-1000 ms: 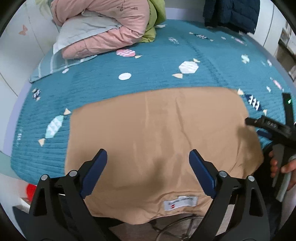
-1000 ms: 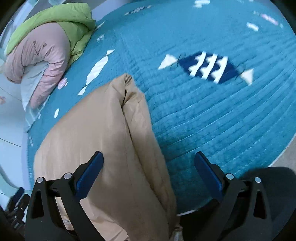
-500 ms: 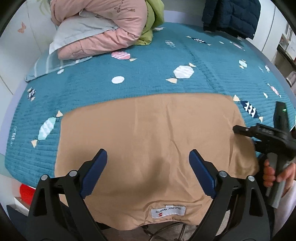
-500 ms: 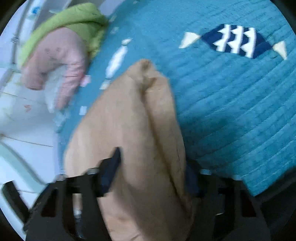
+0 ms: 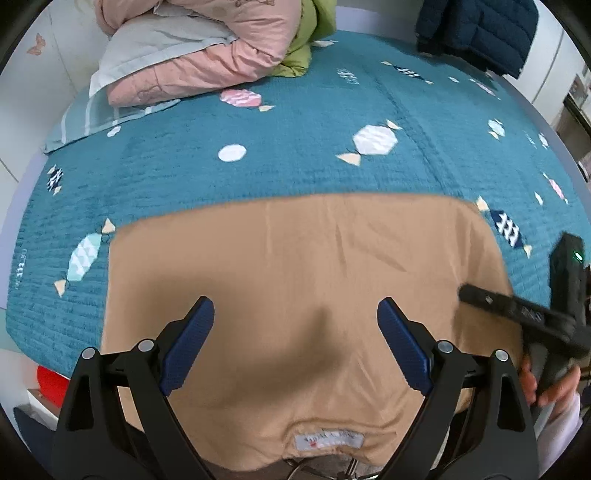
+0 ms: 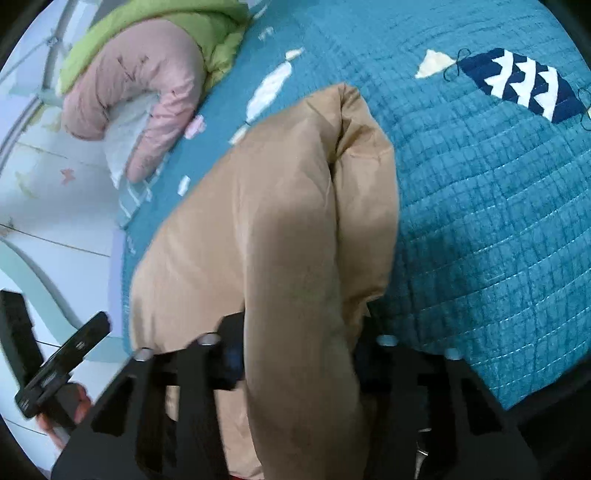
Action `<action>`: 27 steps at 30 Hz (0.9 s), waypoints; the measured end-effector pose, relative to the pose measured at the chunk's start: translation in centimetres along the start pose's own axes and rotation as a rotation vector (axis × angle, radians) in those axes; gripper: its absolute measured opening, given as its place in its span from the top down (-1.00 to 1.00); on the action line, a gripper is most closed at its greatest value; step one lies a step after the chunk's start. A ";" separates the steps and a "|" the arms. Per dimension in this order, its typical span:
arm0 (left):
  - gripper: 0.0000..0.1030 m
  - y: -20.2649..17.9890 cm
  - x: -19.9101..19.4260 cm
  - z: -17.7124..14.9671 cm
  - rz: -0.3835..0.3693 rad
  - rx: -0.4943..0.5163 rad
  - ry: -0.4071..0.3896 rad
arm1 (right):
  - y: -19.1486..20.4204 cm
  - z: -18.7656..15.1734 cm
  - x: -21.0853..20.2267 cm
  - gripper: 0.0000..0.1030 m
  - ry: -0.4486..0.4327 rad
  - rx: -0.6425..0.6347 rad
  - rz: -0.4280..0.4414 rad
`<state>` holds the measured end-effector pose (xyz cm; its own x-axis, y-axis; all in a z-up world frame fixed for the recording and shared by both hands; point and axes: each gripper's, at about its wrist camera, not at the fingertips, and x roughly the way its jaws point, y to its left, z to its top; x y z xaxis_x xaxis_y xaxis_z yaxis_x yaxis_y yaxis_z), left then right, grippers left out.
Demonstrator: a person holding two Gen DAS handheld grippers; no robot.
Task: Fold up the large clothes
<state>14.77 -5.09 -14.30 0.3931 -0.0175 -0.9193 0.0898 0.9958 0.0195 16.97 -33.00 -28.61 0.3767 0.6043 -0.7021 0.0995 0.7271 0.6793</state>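
Observation:
A large tan garment (image 5: 303,280) lies folded flat on the teal bedspread (image 5: 295,147), with a white label (image 5: 328,441) at its near edge. My left gripper (image 5: 295,347) is open and hovers above the garment's near middle, holding nothing. My right gripper (image 6: 301,354) is shut on the garment's right edge (image 6: 306,229), which bunches up between the fingers. The right gripper also shows at the right of the left wrist view (image 5: 517,314).
A pink jacket (image 5: 207,48), a green garment (image 5: 314,33) and a grey pillow (image 5: 147,48) are piled at the far left of the bed. A dark blue jacket (image 5: 476,29) hangs at the far right. The near bed edge is just below the garment.
My right gripper has gone from open beside the garment's right edge to shut on that edge. My left gripper stays open and has shifted slightly over the garment.

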 end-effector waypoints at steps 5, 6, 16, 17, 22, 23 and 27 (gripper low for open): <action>-0.68 0.5 0.8 3.1 -0.046 -0.029 -0.019 | 0.8 0.0 -0.6 0.43 -0.024 -0.042 0.012; -0.52 0.5 1.0 3.6 -0.062 -0.034 -0.018 | 0.8 0.0 -0.6 0.43 -0.023 -0.039 0.014; 0.95 1.4 7.9 6.9 -0.165 -0.194 0.158 | 1.0 0.5 0.0 0.42 -0.019 -0.017 -0.002; 0.95 1.3 8.5 7.0 -0.161 -0.188 0.168 | 0.9 0.5 0.0 0.41 -0.018 -0.014 -0.002; 0.97 0.7 12.4 7.0 -0.148 -0.157 0.273 | 0.4 0.9 0.6 0.34 -0.004 0.009 -0.002; 0.97 0.8 13.4 6.9 -0.150 -0.161 0.286 | 0.4 0.9 0.7 0.32 -0.004 0.011 -0.002; 0.96 1.4 13.9 7.0 -0.173 -0.211 0.290 | 0.3 0.9 0.9 0.31 0.002 0.009 -0.011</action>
<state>26.75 -4.55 -24.31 0.1116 -0.1904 -0.9753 -0.0700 0.9775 -0.1988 18.21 -32.50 -28.87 0.3738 0.5967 -0.7101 0.1116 0.7311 0.6731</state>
